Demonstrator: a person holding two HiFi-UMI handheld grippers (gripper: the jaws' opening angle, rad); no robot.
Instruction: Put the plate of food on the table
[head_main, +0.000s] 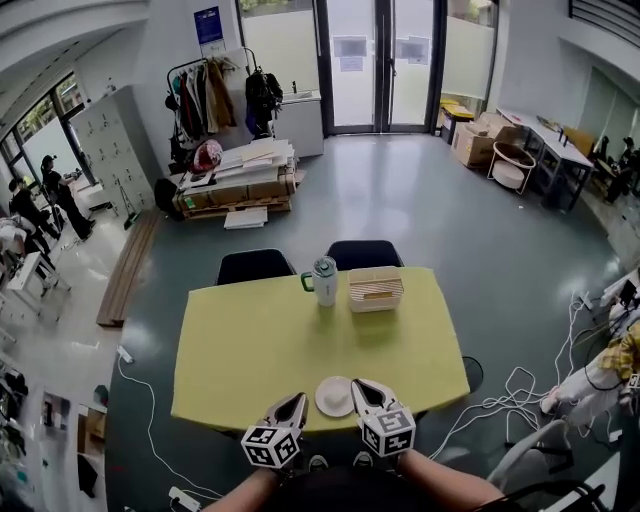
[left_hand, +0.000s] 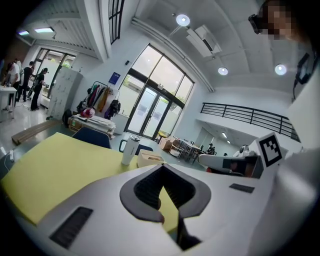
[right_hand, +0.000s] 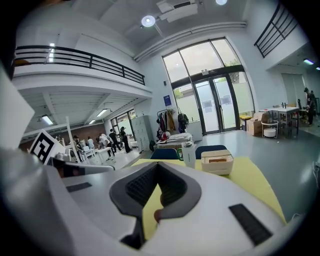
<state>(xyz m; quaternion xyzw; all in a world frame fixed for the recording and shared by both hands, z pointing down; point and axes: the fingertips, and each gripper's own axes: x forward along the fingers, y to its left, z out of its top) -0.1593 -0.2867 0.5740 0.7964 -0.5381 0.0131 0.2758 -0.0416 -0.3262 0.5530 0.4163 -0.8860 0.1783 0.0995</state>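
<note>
In your left hand: the left tool (head_main: 296, 400), its jaws pressed together on nothing.
In your right hand: the right tool (head_main: 357, 385), pressed together too, and empty.
Between the tools: the plate (head_main: 333, 397) lies on the yellow surface (head_main: 250, 340), just beside both tips. It is close to the edge on your side, and any food on it is too small to make out.
Well ahead of the tools: a tumbler (head_main: 324, 281) and a box (head_main: 376, 289) stand side by side, with chairs (head_main: 255, 266) beyond them.
Risk: the plate lies near the edge, so if either tool nudges it, it could slide off towards you.
Count: two tools, one plate, one tumbler, one box, two chairs.
</note>
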